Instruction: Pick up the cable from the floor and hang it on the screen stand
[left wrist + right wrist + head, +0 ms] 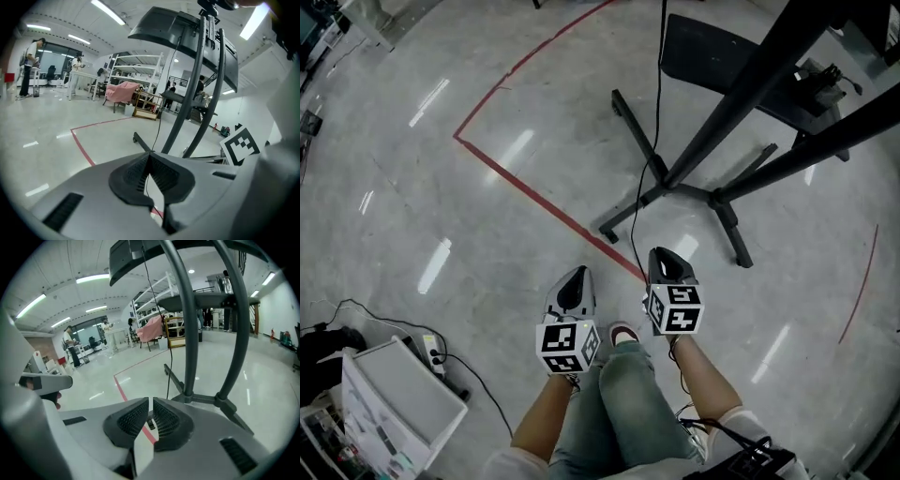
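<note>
A thin black cable (655, 141) hangs down beside the black screen stand (677, 184) and reaches the floor at the red tape line, just left of my right gripper. My right gripper (662, 253) hovers above the floor with its jaws together, nothing held. The left gripper (577, 272) is level with it to the left, also shut and empty. In the left gripper view the cable (157, 129) drops ahead of the left gripper (150, 154) beside the stand's poles (187, 117). In the right gripper view the cable (169, 376) hangs ahead of the right gripper (150, 402).
A red tape line (534, 193) crosses the floor. A white box (394, 398) with a power strip (432, 352) and cords sits at the lower left. The person's jeans leg (623, 398) is between the grippers. People (29, 61) and racks stand far off.
</note>
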`<state>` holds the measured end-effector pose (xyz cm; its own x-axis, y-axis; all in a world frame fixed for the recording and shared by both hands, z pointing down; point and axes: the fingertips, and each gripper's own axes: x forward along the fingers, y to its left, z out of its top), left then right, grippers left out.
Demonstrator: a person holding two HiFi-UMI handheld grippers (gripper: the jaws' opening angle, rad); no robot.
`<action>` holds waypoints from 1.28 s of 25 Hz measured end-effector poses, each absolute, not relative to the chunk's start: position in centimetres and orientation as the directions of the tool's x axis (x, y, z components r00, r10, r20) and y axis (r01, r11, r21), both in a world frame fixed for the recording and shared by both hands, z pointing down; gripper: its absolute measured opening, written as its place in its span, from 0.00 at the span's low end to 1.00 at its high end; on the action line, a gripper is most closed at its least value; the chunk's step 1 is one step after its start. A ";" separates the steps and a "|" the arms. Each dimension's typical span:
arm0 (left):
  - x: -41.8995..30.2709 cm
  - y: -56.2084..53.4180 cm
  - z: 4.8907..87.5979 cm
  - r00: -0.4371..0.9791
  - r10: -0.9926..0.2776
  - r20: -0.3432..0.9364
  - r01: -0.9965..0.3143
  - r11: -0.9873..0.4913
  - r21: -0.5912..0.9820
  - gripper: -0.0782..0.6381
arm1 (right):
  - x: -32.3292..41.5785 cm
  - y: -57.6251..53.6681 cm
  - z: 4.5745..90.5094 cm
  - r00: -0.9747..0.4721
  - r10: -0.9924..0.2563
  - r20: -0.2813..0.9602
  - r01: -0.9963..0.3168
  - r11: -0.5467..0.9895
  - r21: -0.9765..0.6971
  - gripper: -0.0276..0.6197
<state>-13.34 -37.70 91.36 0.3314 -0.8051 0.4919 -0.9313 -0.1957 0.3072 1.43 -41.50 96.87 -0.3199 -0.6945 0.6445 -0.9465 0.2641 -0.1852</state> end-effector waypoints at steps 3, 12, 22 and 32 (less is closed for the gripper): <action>-14.2 -39.2 100.0 0.317 -0.809 0.494 -0.935 -0.180 0.306 0.11 | 1.4 -42.6 105.8 -0.328 -0.692 0.643 -0.943 0.279 -0.181 0.08; -12.7 -44.0 111.1 0.373 -0.810 0.453 -0.923 -0.274 0.271 0.11 | 1.7 -42.4 124.0 -0.340 -0.652 0.678 -0.938 0.285 -0.196 0.15; -11.7 -43.9 113.3 0.401 -0.792 0.461 -0.916 -0.364 0.171 0.11 | 1.2 -41.2 133.6 -0.285 -0.512 0.810 -0.937 0.327 -0.123 0.16; -12.8 -44.2 113.7 0.386 -0.804 0.451 -0.922 -0.351 0.164 0.11 | 1.8 -41.5 134.9 -0.256 -0.494 0.831 -0.946 0.306 -0.109 0.12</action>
